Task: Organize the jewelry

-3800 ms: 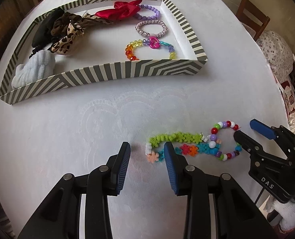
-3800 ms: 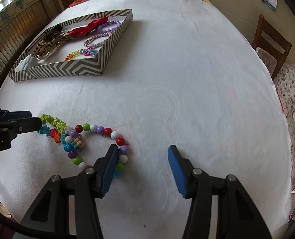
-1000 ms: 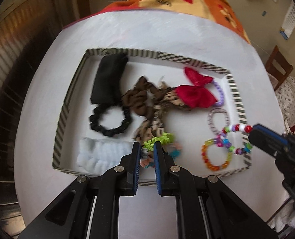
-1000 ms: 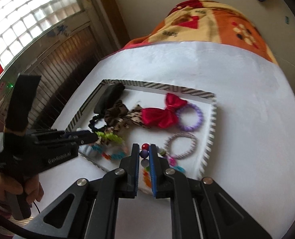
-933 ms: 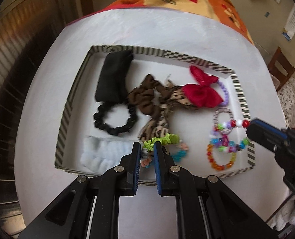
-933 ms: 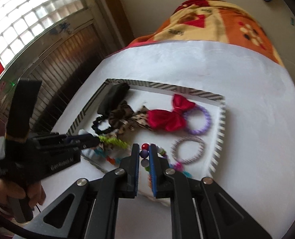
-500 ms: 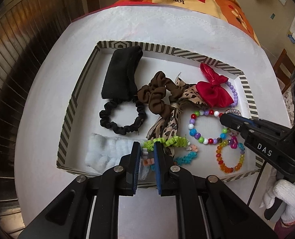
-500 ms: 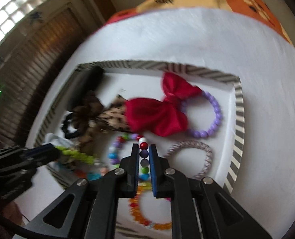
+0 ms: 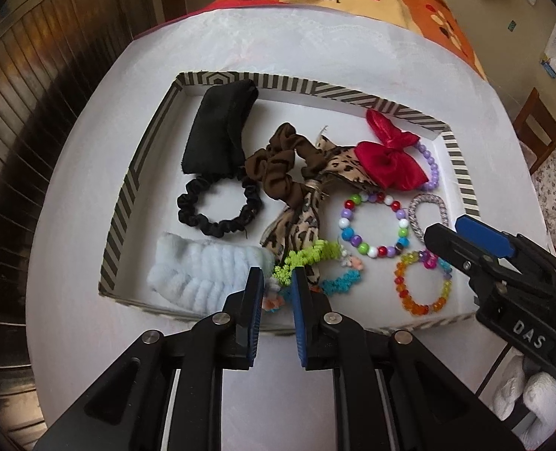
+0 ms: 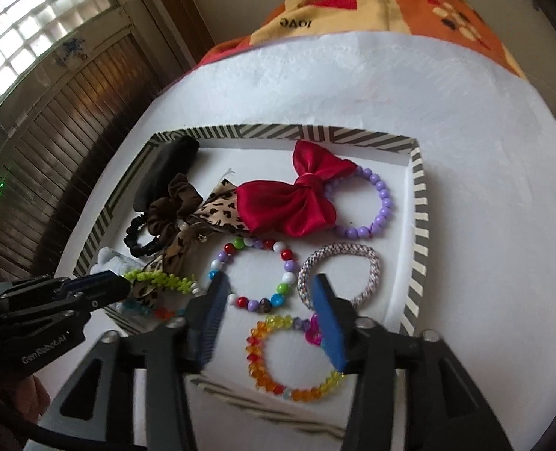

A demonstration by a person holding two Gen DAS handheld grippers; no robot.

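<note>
A striped tray (image 9: 127, 188) (image 10: 419, 225) sits on the white tablecloth. My left gripper (image 9: 276, 293) (image 10: 120, 287) hangs over the tray's near edge, its jaws just starting to open, with the flower bracelet (image 9: 304, 255) (image 10: 165, 280) still pinched between the pads. My right gripper (image 10: 270, 312) (image 9: 454, 235) is open and still opening, with nothing held. The round-bead bracelet (image 10: 287, 277) (image 9: 381, 251) lies flat on the tray floor just ahead of its fingers.
The tray also holds a red bow (image 9: 387, 161), a purple bead bracelet (image 10: 379, 218), a woven silver bracelet (image 10: 338, 263), a rainbow crystal bracelet (image 10: 296, 391), scrunchies (image 9: 218, 206), a leopard bow and a white headband (image 9: 203, 274). A wooden chair (image 9: 537, 127) stands on the right.
The right gripper sank toward the tray and opened, and the bead bracelet dropped onto the tray floor. The left jaws spread slightly around the flower bracelet.
</note>
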